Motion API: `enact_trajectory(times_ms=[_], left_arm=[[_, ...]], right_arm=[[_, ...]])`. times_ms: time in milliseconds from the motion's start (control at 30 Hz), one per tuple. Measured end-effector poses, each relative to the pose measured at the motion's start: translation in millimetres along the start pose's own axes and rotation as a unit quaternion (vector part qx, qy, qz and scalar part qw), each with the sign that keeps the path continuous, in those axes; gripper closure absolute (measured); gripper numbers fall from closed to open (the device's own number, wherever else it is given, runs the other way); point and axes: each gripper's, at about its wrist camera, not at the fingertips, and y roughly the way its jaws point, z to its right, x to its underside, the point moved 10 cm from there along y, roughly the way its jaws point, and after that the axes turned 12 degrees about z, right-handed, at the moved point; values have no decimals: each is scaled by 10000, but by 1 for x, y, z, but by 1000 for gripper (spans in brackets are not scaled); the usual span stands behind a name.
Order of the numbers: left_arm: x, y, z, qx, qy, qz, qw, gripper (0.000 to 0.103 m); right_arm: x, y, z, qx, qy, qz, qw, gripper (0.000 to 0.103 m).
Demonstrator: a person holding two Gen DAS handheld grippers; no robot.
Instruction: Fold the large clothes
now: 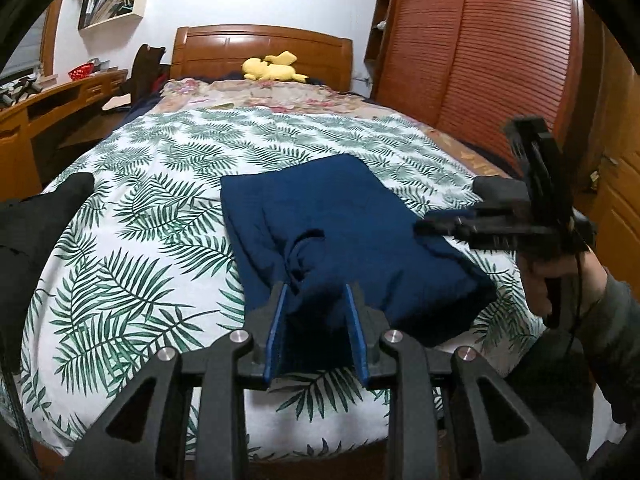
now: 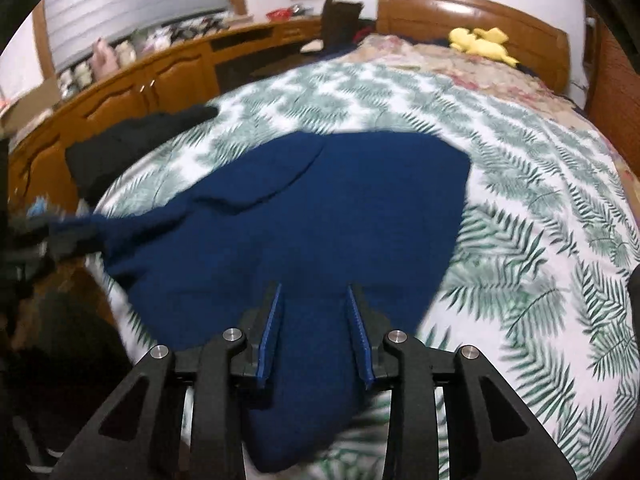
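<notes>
A navy blue garment (image 1: 344, 216) lies partly folded on the leaf-print bed cover (image 1: 160, 208); it also shows in the right wrist view (image 2: 340, 208). My left gripper (image 1: 316, 292) has its blue-padded jaws apart over the garment's near edge, with cloth between them. My right gripper (image 2: 314, 292) also stands with jaws apart over the garment's near part, cloth between them. In the left view the right gripper (image 1: 424, 226) reaches in over the garment's right edge. In the right view the left gripper appears blurred at the garment's left corner.
A black garment (image 1: 36, 232) lies at the bed's left edge (image 2: 132, 148). A yellow plush toy (image 1: 272, 68) sits by the wooden headboard (image 1: 260, 48). A wooden desk (image 2: 132, 80) runs along the left; a slatted wardrobe (image 1: 500, 60) stands on the right.
</notes>
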Motion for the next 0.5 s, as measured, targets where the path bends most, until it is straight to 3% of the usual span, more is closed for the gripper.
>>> enact_trajectory(times_ms=[233, 300, 367, 500], left_arm=[[8, 11, -4, -319, 159, -169, 9992, 76], [10, 14, -6, -457, 254, -238, 9983, 87], [11, 15, -8, -446, 241, -267, 9984, 94], [13, 12, -16, -485, 117, -264, 9984, 97]], right_arm=[[-19, 54, 54, 370, 175, -35, 9992, 36], [-22, 73, 72, 516, 257, -180, 9982, 26], [-23, 91, 87, 535, 410, -332, 9972, 23], [-21, 105, 105, 436, 941, -267, 9942, 19]])
